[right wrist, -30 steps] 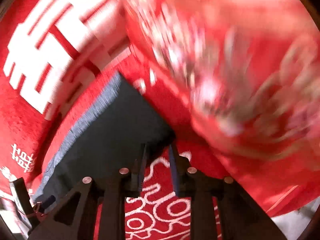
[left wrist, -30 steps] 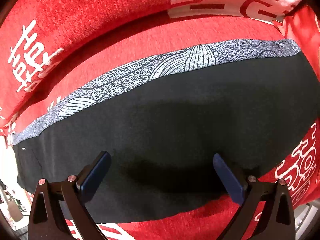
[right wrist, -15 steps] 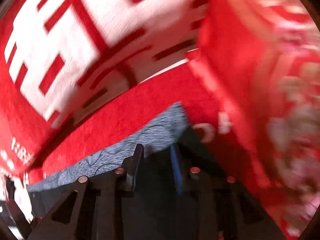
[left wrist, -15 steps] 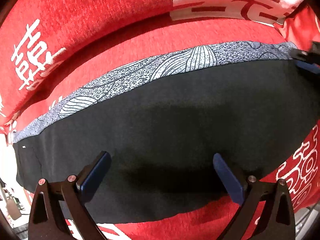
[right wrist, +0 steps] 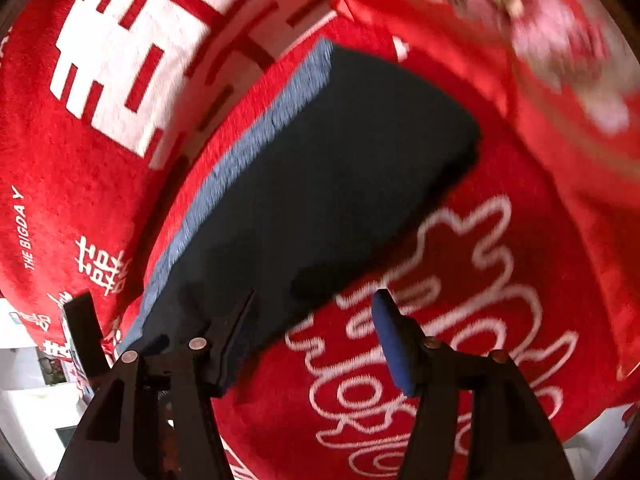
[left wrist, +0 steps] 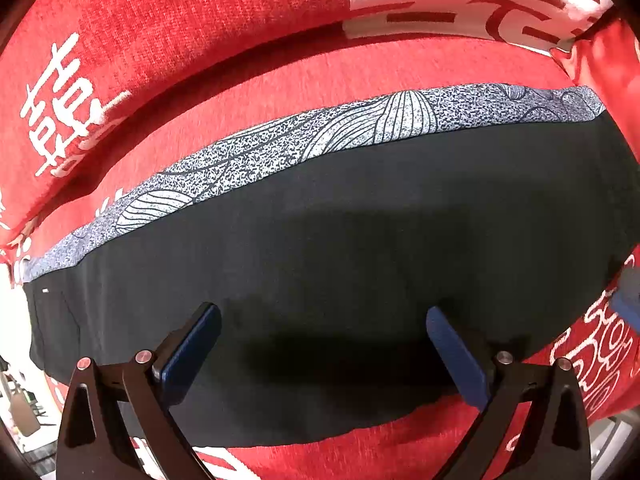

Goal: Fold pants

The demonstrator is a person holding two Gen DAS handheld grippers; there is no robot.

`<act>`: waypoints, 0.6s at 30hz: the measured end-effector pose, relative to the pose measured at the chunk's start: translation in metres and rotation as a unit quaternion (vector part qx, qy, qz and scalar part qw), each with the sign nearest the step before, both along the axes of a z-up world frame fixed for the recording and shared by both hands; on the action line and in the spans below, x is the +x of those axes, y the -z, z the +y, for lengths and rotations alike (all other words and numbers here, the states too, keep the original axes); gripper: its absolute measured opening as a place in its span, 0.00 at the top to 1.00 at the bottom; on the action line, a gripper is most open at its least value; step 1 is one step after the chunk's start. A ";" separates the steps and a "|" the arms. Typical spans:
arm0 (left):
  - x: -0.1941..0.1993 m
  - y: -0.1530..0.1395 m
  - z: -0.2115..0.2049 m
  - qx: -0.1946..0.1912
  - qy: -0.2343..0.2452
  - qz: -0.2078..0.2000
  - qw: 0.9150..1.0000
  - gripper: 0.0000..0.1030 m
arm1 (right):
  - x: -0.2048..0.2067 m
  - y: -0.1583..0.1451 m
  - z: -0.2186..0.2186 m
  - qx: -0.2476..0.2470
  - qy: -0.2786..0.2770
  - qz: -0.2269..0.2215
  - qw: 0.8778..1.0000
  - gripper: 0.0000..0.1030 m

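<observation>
Above pants, left gripper spread wide

**Red cover carrying dark pants**

A red textured cover is spreading over the whole supporting surface (a sofa seat or a bed, the views are not telling which), and white characters and looping line patterns are running across it. The pants are lying flat directly on it, black cloth uppermost, with a grey-and-white patterned band showing along their far edge. Beyond the pants the red surface is rising into a backrest-like part bearing large white blocks. Beside the pants' right end, a red cushion with a blurred pale floral print is resting on the cover.
</observation>
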State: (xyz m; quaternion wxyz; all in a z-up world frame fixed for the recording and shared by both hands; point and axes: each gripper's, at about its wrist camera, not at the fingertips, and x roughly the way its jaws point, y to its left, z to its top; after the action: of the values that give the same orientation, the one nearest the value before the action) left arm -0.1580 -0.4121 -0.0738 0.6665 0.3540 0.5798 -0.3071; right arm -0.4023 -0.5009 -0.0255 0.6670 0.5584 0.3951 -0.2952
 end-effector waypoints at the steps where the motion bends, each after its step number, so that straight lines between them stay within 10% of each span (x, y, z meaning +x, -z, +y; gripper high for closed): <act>1: 0.000 0.000 0.000 0.000 0.000 0.000 1.000 0.00 | 0.003 0.007 0.003 0.002 -0.001 0.001 1.000 0.39; 18: -0.003 -0.001 -0.001 0.002 -0.003 -0.005 1.000 0.00 | -0.009 0.012 0.007 0.004 0.017 -0.016 1.000 0.38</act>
State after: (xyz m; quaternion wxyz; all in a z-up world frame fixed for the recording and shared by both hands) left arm -0.1610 -0.4135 -0.0728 0.6696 0.3555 0.5781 -0.3019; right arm -0.4116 -0.4939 -0.0378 0.6661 0.5722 0.3756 -0.2963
